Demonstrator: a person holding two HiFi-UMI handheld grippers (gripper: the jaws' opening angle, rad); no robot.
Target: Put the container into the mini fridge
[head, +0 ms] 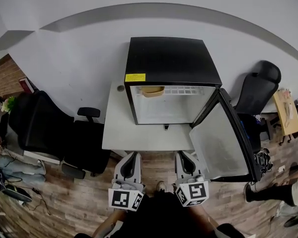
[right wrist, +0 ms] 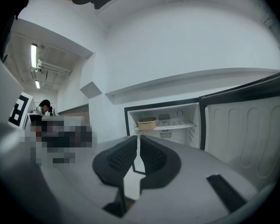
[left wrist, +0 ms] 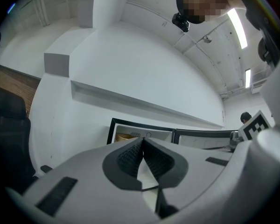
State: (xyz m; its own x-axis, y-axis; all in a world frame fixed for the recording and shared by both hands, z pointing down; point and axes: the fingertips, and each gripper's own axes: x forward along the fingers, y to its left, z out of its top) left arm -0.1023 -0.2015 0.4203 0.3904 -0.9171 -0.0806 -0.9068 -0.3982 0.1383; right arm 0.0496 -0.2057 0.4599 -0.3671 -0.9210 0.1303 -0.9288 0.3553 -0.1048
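A white table [head: 139,133] is bearing the open mini fridge [head: 169,58], the container [head: 152,90] sitting on its upper shelf, while in front of the fridge the left gripper [head: 131,156] and right gripper [head: 185,156] are hovering with jaws pressed together, empty.

Office: black swivel chair [head: 39,123] beside a white desk [head: 116,133].
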